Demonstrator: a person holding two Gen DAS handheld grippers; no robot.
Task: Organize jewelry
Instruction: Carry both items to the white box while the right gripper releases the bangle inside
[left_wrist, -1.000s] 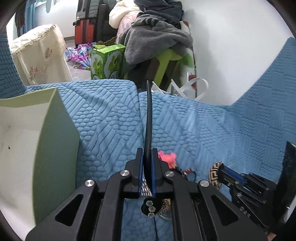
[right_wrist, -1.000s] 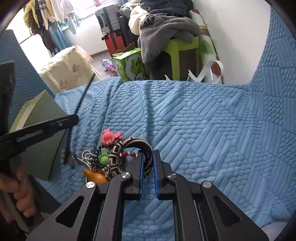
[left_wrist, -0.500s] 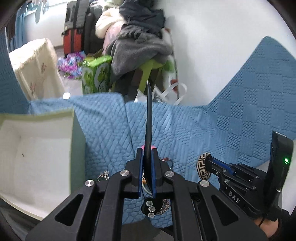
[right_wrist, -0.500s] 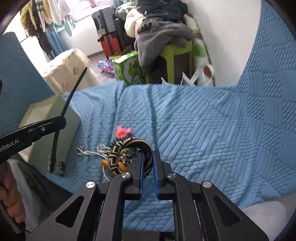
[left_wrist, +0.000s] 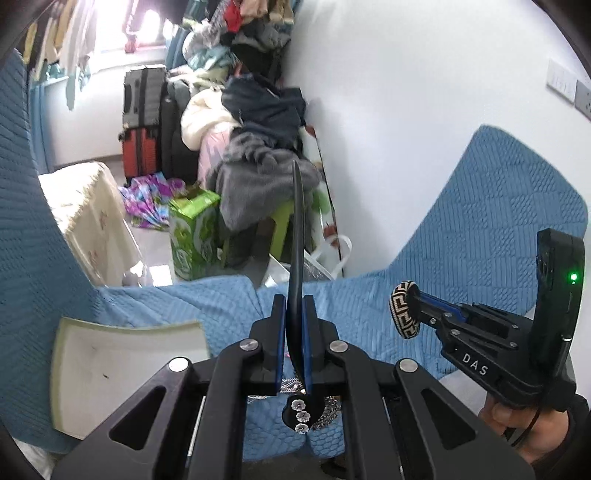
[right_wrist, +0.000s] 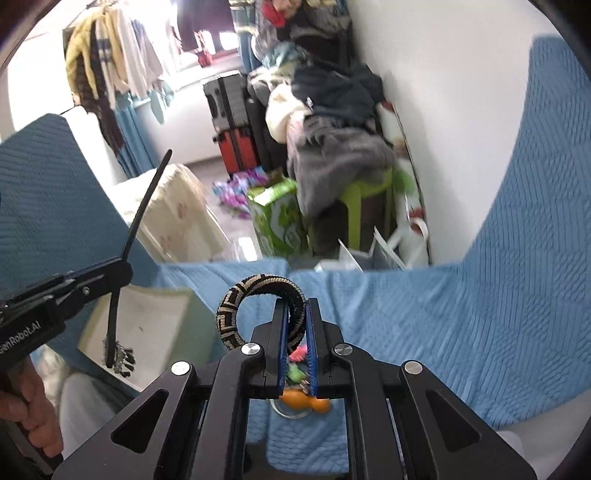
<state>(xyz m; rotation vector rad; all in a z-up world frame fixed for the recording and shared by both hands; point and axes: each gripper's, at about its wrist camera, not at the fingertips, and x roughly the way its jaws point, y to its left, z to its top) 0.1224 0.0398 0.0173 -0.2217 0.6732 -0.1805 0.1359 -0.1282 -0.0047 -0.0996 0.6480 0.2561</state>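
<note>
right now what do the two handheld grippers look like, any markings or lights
Both are matte black plastic with silver screws and blue-edged finger pads. The right gripper carries white "DAS" lettering, a green light on its upright rear block and a thin black cable by the hand. The left gripper bears white "GenRobot.AI" lettering.

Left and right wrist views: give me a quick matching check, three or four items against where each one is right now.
Items:
1. black hairband
2. patterned bracelet
3. pale box
4. orange trinket

Places:
A. lying on the blue sofa cover, below the right gripper
B. clamped in the left gripper, pointing up
C. open on the sofa at the left
D. pinched in the right gripper

Pairs: 1-B, 2-D, 3-C, 4-A
</note>
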